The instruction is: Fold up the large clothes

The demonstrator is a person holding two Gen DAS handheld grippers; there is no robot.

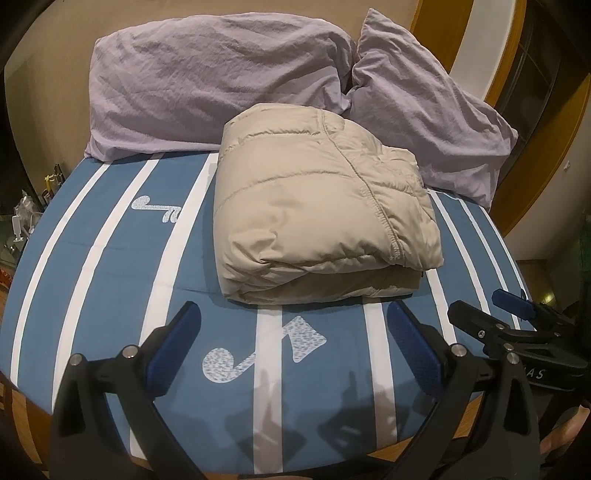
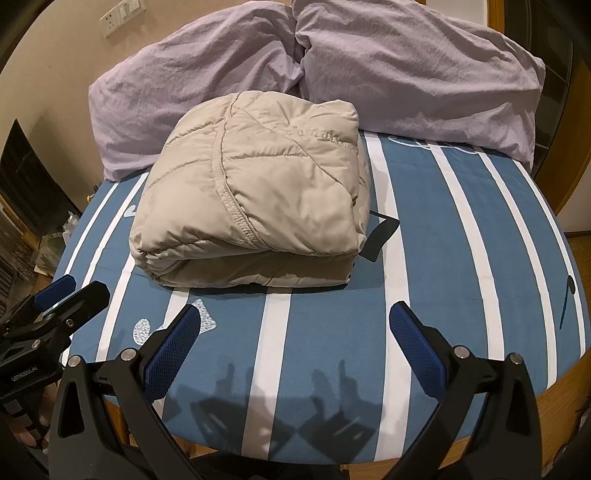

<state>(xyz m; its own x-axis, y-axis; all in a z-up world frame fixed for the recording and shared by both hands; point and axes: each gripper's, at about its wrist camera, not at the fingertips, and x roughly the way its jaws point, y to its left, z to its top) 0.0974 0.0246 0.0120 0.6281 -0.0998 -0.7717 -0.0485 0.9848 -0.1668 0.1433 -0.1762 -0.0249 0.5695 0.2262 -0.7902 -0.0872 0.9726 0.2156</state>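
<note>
A beige quilted puffer jacket [image 1: 317,210] lies folded into a thick bundle on the blue and white striped bed sheet [image 1: 110,258]. The right wrist view shows the same jacket [image 2: 251,206] with a black strap loop [image 2: 384,232] poking out at its right side. My left gripper [image 1: 293,325] hovers open over the sheet just short of the bundle, nothing between its blue pads. My right gripper [image 2: 295,325] is open too, near the bed's front edge, apart from the jacket. Each gripper appears at the edge of the other's view.
Two lilac pillows [image 1: 207,81] [image 1: 424,118] lie against the headboard behind the jacket. The bed's wooden front edge [image 2: 554,413] runs below the grippers. Clutter stands on a low surface to the left [image 1: 26,218]. Wall sockets [image 2: 122,14] sit upper left.
</note>
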